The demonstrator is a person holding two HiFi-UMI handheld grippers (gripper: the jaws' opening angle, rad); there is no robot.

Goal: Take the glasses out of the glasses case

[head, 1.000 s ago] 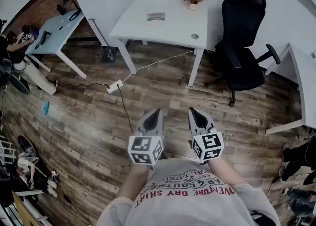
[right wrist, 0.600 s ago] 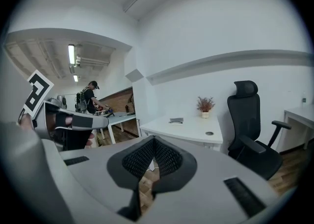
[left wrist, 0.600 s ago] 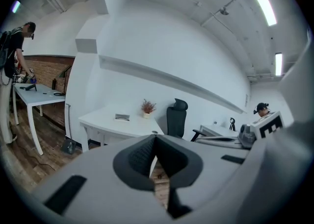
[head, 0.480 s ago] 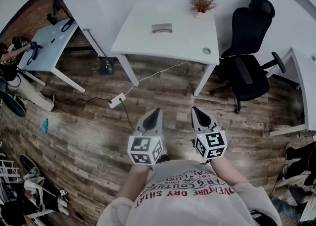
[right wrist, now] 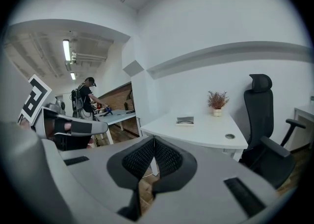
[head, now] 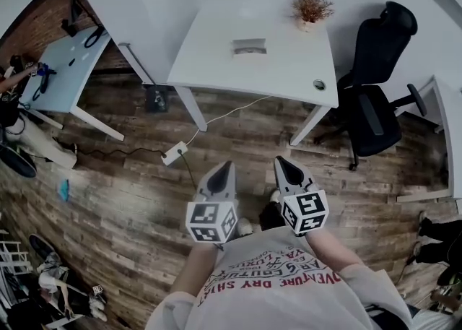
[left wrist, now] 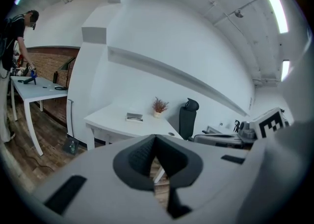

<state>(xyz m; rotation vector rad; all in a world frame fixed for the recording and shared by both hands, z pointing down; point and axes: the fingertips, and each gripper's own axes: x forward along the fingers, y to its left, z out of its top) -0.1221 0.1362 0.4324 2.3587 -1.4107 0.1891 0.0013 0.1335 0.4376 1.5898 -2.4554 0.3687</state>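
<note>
- The glasses case (head: 249,48), flat, grey and oblong, is lying near the white desk's (head: 216,61) back edge.
- The left gripper (head: 227,167) and right gripper (head: 281,162) are holding their jaws together, empty.

Table: a white table (head: 216,54) stood by the wall.
On it: a grey glasses case (head: 249,48) lay mid-top; a potted plant (head: 312,9) stood at the far corner, well apart.
Floor: the wooden floor (head: 130,206) carried a power strip (head: 174,153).
</note>
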